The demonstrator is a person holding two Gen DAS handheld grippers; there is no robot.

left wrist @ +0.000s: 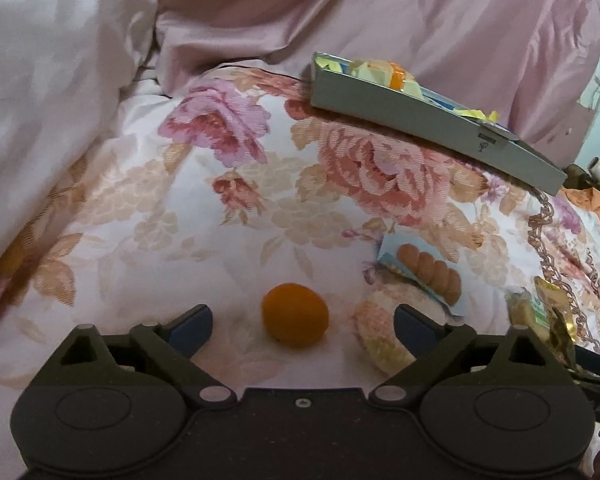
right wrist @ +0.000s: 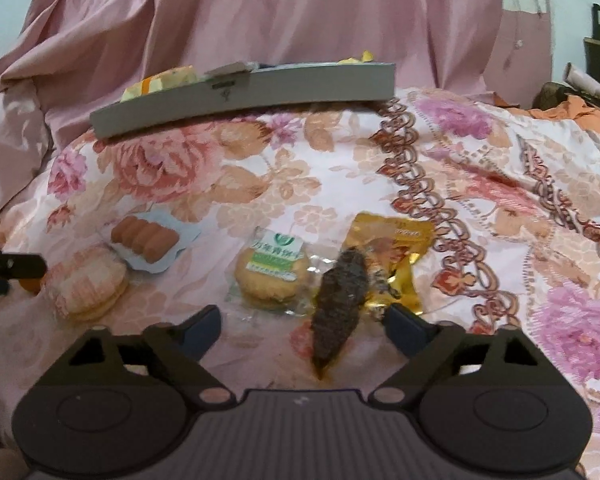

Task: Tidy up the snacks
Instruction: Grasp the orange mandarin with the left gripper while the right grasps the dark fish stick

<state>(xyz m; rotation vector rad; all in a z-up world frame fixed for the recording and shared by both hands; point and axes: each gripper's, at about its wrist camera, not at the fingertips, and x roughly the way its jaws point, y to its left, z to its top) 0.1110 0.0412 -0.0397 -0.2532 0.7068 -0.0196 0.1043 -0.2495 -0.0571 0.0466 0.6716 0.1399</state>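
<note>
My left gripper (left wrist: 302, 330) is open, low over the floral bedspread, with a small orange fruit (left wrist: 295, 314) lying between its fingers, untouched. A round wrapped cake (left wrist: 376, 334) sits by its right finger, a blue pack of brown rolls (left wrist: 430, 276) beyond. My right gripper (right wrist: 305, 330) is open above a dark elongated snack (right wrist: 338, 308) that lies between its fingers. Behind it lie a wrapped round biscuit (right wrist: 274, 272) and a gold packet (right wrist: 392, 256). The rolls (right wrist: 146, 242) and the cake (right wrist: 88, 282) lie to the left. A grey tray (right wrist: 244, 94) holding several snacks stands at the back.
The grey tray (left wrist: 432, 126) sits at the back right in the left wrist view. Pink curtain fabric (left wrist: 340, 12) hangs behind the bed. The left gripper's finger (right wrist: 16, 266) pokes in at the left edge of the right wrist view. Orange cloth (right wrist: 584, 114) lies far right.
</note>
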